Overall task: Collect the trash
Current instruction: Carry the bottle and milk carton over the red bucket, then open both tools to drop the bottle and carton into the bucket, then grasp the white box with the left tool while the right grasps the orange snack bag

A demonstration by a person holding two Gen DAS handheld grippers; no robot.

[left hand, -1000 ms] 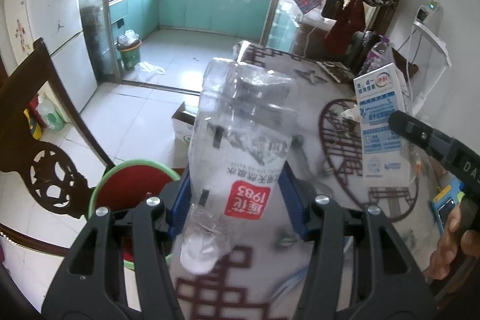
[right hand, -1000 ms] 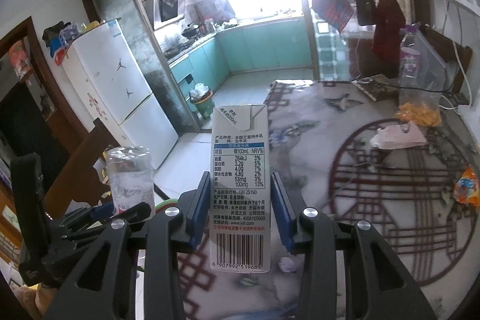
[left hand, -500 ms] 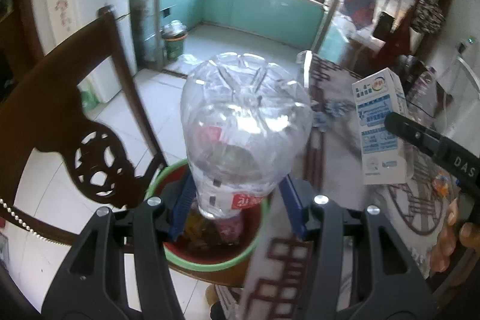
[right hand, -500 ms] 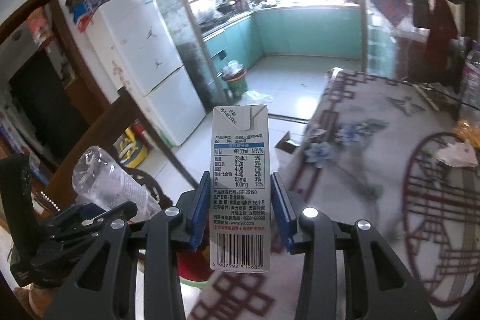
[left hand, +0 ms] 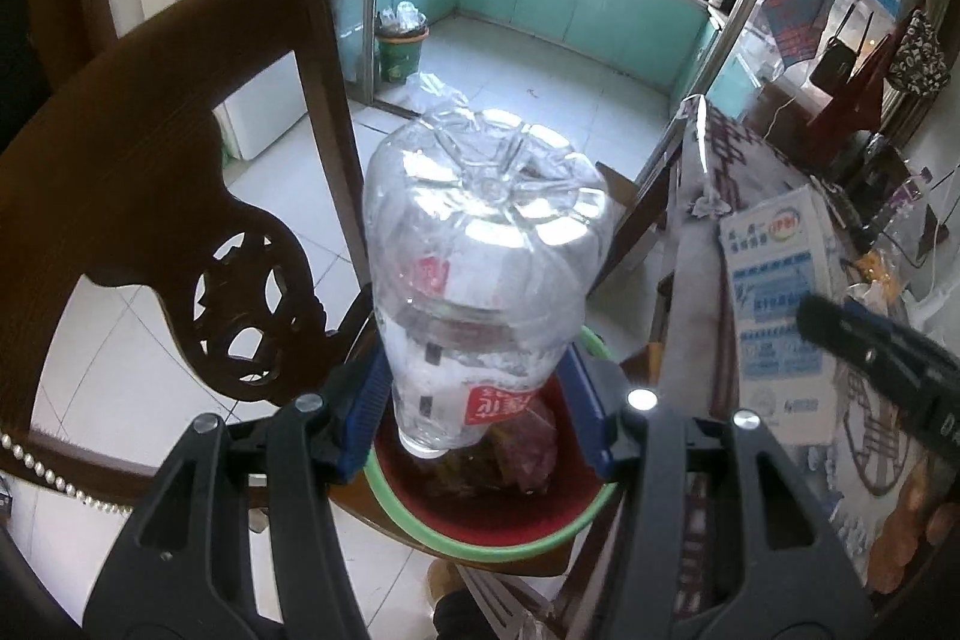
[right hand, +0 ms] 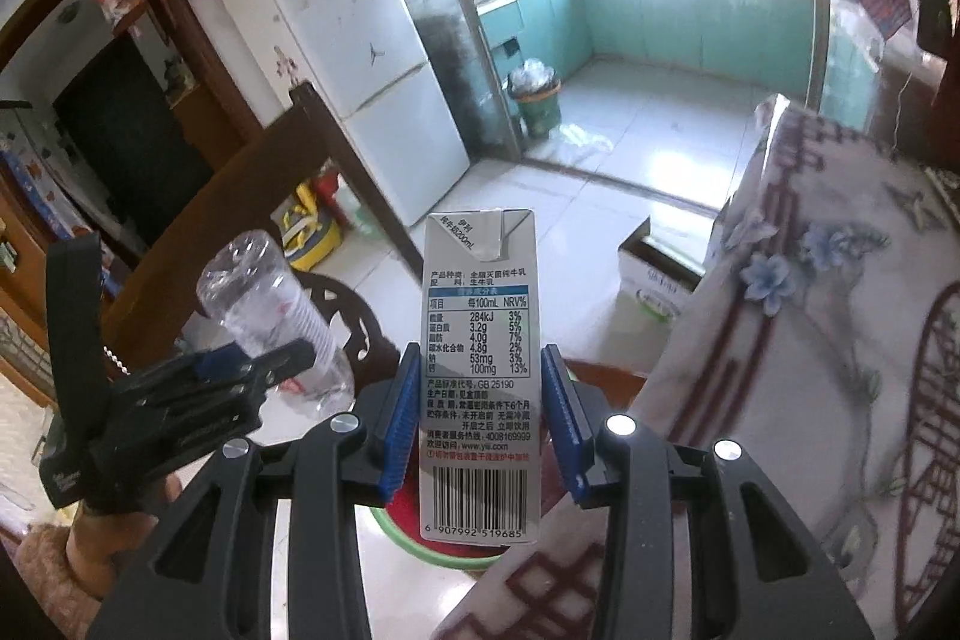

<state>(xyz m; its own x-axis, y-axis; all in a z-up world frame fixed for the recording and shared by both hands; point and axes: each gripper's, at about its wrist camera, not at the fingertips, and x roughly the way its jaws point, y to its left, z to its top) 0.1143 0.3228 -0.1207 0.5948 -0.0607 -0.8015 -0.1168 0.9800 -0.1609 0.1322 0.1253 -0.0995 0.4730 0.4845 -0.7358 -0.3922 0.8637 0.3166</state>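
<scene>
While the carved wooden chair (left hand: 150,196) fills the left of the left wrist view, the patterned tablecloth (right hand: 840,316) takes the right. Red bin with green rim (left hand: 528,532) sits on the chair seat, trash inside. Left gripper (left hand: 474,400) clamps a clear plastic bottle (left hand: 480,280), neck down, right over the bin, blocking most of its opening. Right gripper (right hand: 480,412) grips a milk carton (right hand: 480,340), upright, beside the table edge, bin rim partly hidden below it. Cardboard box (right hand: 654,274) on floor behind.
</scene>
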